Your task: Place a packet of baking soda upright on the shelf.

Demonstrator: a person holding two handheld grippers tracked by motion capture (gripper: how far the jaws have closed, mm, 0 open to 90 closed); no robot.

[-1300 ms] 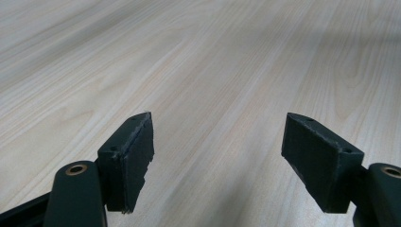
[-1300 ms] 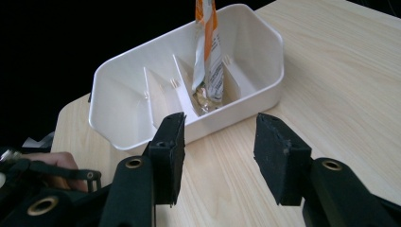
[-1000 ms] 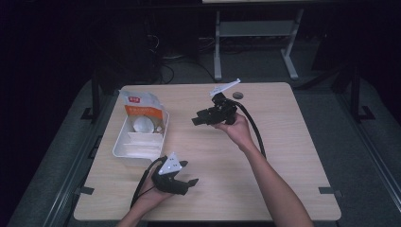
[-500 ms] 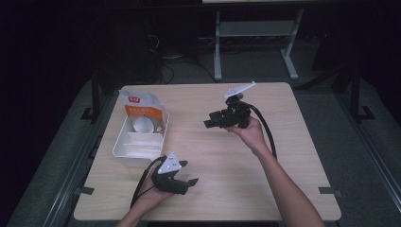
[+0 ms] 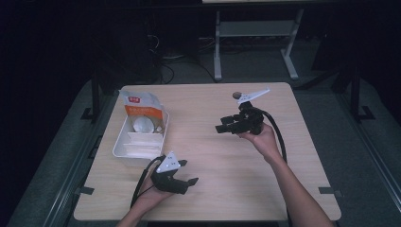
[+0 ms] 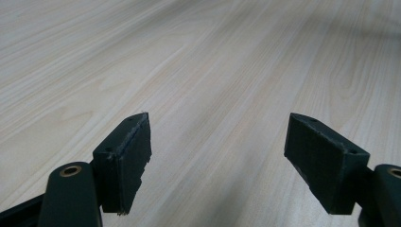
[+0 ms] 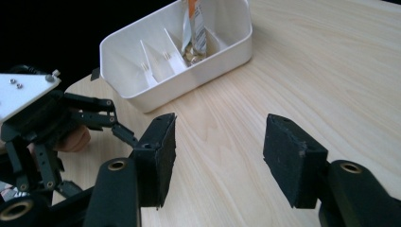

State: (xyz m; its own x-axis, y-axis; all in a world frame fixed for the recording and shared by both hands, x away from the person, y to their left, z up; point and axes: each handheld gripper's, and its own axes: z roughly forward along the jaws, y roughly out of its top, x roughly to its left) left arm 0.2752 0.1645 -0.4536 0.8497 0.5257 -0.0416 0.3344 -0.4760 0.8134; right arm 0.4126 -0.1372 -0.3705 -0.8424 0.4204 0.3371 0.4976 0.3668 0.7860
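Table [image 5: 208, 189]: light wood-grain top, seen from above against a dark room.

Tray [image 5: 124, 150]: white plastic, divided into compartments, on the left half of the table. An orange-and-white pouch [image 5: 140, 105] stands in its far compartment, leaning against the far wall; a pale round item beside the pouch is too unclear to name. The nearer compartments hold white contents, not identifiable.

Small dark round object [image 5: 236, 95]: on the table near the far edge, just beyond the right tool's grey plate.

Left tool [image 5: 187, 183]: low over the table's near edge, just in front of the tray, held in the person's left hand [image 5: 150, 197]. Jaws spread wide, nothing between them; bare wood lies beyond them in the left gripper view.

Right tool [image 5: 222, 128]: held above the table's right-centre in the right hand [image 5: 263, 140], jaws pointing toward the tray. Jaws wide apart and empty. The right gripper view has the tray beyond them and the left tool at lower left.
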